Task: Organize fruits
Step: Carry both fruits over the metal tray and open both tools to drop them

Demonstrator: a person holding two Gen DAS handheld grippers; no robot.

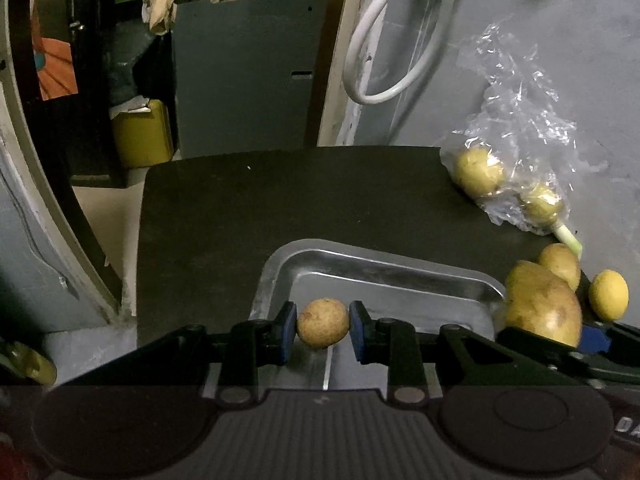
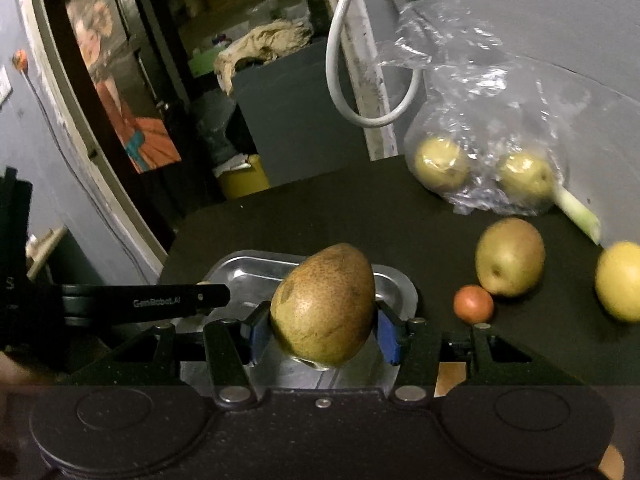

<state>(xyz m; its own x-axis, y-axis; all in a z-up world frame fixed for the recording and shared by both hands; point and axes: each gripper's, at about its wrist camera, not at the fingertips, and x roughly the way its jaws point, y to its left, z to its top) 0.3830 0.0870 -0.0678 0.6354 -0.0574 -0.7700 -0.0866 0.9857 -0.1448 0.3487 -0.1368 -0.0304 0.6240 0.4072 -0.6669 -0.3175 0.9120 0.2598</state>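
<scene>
Dark worktop [image 2: 360, 216]: metal tray [image 1: 384, 272] at near edge, bagged fruit [image 2: 480, 168] at far right corner. Left tongs [image 1: 323, 326] pinching small round fruit [image 1: 323, 323] over tray. Right tongs [image 2: 324, 330] pinching large pear [image 2: 324, 304] above tray.

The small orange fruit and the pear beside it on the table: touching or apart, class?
Touching. The right wrist view shows the small orange fruit pressed against the pear, no gap between them.

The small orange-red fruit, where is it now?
In the right wrist view, the small orange-red fruit lies on the black table, right of the metal tray, touching a loose pear.
</scene>
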